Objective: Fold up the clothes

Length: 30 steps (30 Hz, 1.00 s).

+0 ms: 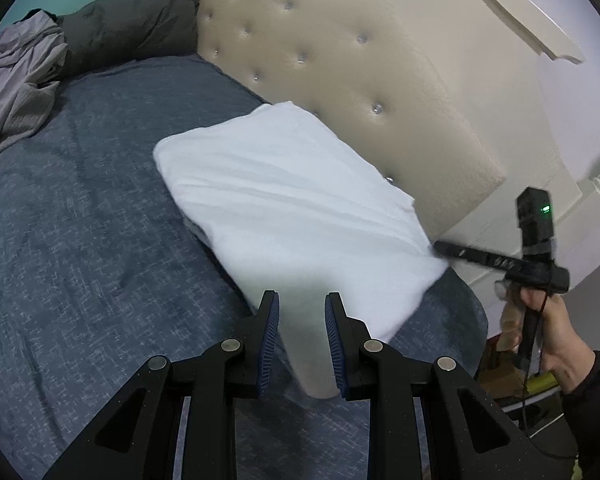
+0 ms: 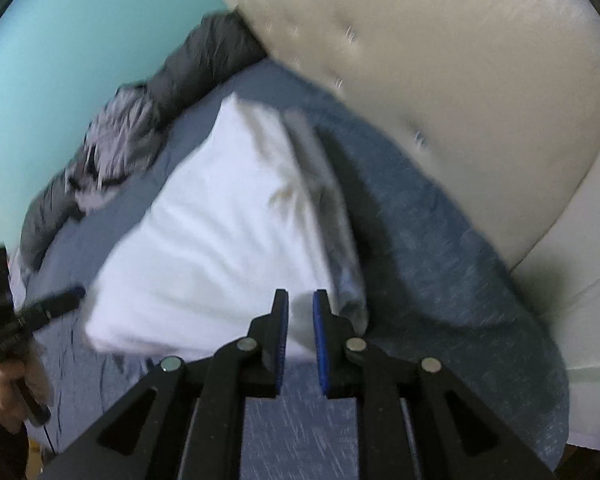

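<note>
A folded white garment (image 1: 292,216) lies on the blue bedspread (image 1: 80,248) next to the cream headboard (image 1: 340,80). My left gripper (image 1: 302,304) is open, with the near edge of the garment between its blue pads but not pinched. My right gripper (image 2: 301,300) is open at the garment's (image 2: 220,240) other near corner, cloth showing in the narrow gap. In the left wrist view the right gripper (image 1: 440,247) shows at the garment's right edge, held by a hand. The left gripper's fingertips (image 2: 70,296) show in the right wrist view.
A crumpled grey garment (image 1: 16,80) and a dark jacket (image 1: 132,28) lie at the far side of the bed, against a teal wall (image 2: 80,40). The tufted headboard rises close on the right. The bed's edge (image 1: 472,320) drops off near the right hand.
</note>
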{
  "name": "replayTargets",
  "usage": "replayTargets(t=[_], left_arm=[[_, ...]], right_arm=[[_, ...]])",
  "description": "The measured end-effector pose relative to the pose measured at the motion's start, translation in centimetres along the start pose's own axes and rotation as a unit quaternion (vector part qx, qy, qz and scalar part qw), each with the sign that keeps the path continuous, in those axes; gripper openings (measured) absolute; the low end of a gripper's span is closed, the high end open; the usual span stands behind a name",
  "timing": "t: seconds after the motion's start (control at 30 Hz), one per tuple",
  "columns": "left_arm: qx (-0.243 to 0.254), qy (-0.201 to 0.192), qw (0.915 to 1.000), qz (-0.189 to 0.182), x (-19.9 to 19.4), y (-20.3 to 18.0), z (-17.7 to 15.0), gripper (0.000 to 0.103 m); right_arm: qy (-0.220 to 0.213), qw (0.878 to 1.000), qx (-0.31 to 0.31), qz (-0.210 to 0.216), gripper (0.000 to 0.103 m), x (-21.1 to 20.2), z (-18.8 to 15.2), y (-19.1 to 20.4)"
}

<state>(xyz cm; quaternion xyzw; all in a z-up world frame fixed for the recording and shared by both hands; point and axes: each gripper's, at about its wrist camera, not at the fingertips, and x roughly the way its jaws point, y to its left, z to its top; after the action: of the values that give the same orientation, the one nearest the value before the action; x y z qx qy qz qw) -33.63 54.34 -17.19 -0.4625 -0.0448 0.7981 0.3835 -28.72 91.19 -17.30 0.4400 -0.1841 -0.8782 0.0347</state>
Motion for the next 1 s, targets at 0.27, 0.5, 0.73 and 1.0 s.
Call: replayTargets(t=[0.27,0.5,0.73,1.0], left_arm=[[-0.028,-0.009,0.9994,0.018,0.0,3.5,1.0,0.027],[-0.039,-0.015,0.9987,0.028,0.4,6.6,2.1,0.028],[-0.04,-0.019,0.9983,0.038,0.3,9.7,1.9,0.028],[-0.054,-0.012,0.9977,0.038,0.8,11.7,0.8,0.029]], right_arm=[[0.03,0.995,-0.087,0.036,0.012,5.0,7.8,7.5],[0.09,0.983,-0.157,-0.022,0.012,12.7,12.8,11.4],[0.119,0.978,-0.157,-0.074,0.012,17.6,16.6,10.2],[0.152,0.975,-0.119,-0.112,0.01,21.4,16.2,7.2]])
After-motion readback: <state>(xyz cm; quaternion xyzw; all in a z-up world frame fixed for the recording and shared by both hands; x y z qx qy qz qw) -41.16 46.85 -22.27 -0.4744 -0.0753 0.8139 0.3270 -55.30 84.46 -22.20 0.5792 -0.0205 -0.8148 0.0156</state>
